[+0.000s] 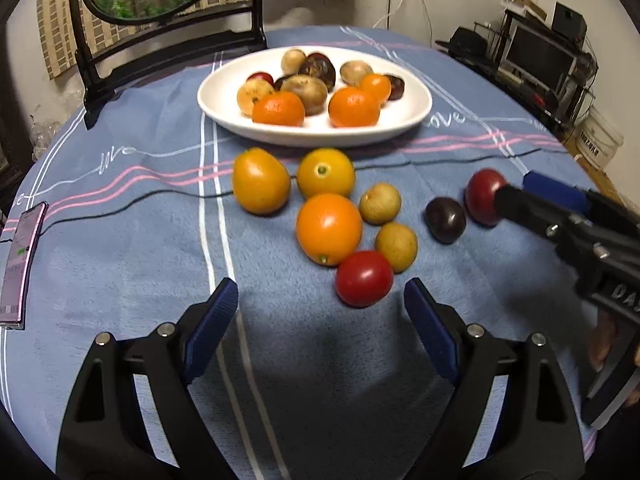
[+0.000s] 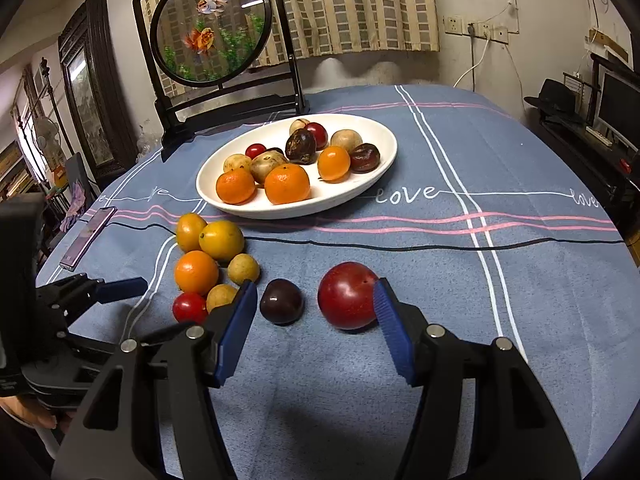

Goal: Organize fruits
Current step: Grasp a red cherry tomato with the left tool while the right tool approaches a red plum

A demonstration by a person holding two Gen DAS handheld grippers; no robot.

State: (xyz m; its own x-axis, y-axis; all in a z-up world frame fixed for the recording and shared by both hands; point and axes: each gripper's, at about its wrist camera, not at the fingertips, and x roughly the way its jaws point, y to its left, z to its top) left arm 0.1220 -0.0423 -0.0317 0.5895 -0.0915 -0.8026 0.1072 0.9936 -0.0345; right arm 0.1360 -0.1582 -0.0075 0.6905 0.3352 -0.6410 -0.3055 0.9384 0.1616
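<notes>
On the surface, loose fruits lie before a white plate; left tool hovers apart near a red tomato; right tool stands apart, one pad beside a red plum.

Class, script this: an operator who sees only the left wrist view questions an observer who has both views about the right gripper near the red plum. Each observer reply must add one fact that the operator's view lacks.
Operator: Is the red plum between the fingers of the right gripper?
Observer: Yes. It sits just beside one finger, and the jaws are open, not clamping it.
Operator: Is anything else in that gap?
Observer: The dark plum lies between the fingers too, near the other finger.
</notes>
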